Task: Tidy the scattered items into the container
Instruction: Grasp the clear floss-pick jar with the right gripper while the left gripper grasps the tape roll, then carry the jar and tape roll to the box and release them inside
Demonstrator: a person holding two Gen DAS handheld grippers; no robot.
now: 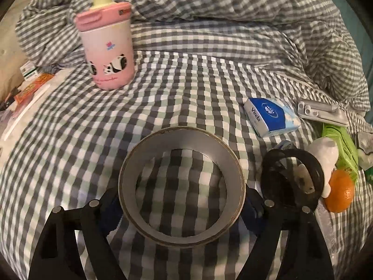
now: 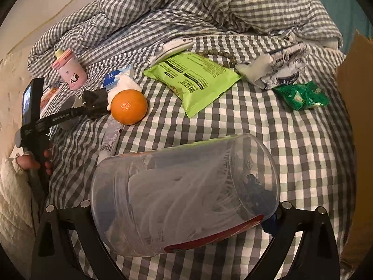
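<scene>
My left gripper is shut on a grey tape roll, held above the checked bedsheet. My right gripper is shut on a clear plastic jar lying sideways between the fingers. Scattered on the bed are an orange, a green snack bag, a blue Vinda tissue pack, a pink bottle, a black tape roll, a small green packet and a crumpled wrapper. The left gripper also shows in the right wrist view.
A bunched checked duvet fills the back of the bed. A grey metal part lies by the tissue pack. A bead string lies behind the snack bag. Boxes and packets sit at the left edge. Brown cardboard stands at right.
</scene>
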